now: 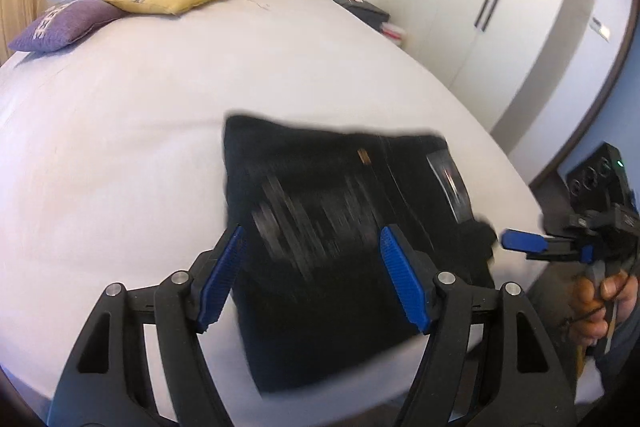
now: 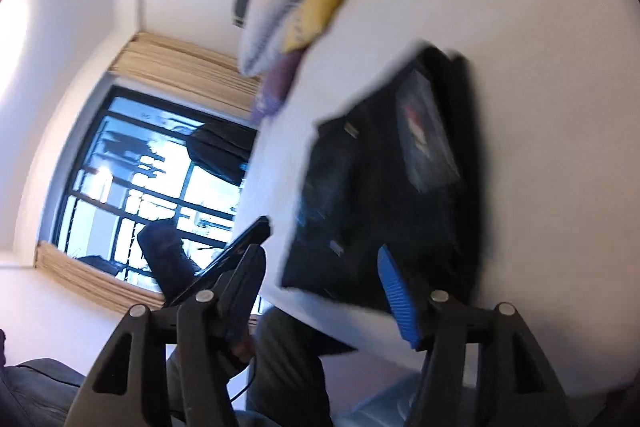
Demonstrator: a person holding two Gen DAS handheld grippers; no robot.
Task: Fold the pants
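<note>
**Rig appearance, both wrist views**

Left gripper [image 1: 312, 279]: black linkage arms with triangular cut-outs, silver pivot screws, ribbed blue finger pads [image 1: 404, 287]. Right gripper [image 2: 320, 291]: same black frame and silver screws; one ribbed blue pad visible, lower right. Right hand [image 1: 604, 307], right edge of frame: bare skin, thin black cable alongside.

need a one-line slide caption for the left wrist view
Open left gripper above dark folded pants on a white bed; right gripper at the pants' right edge.
</note>
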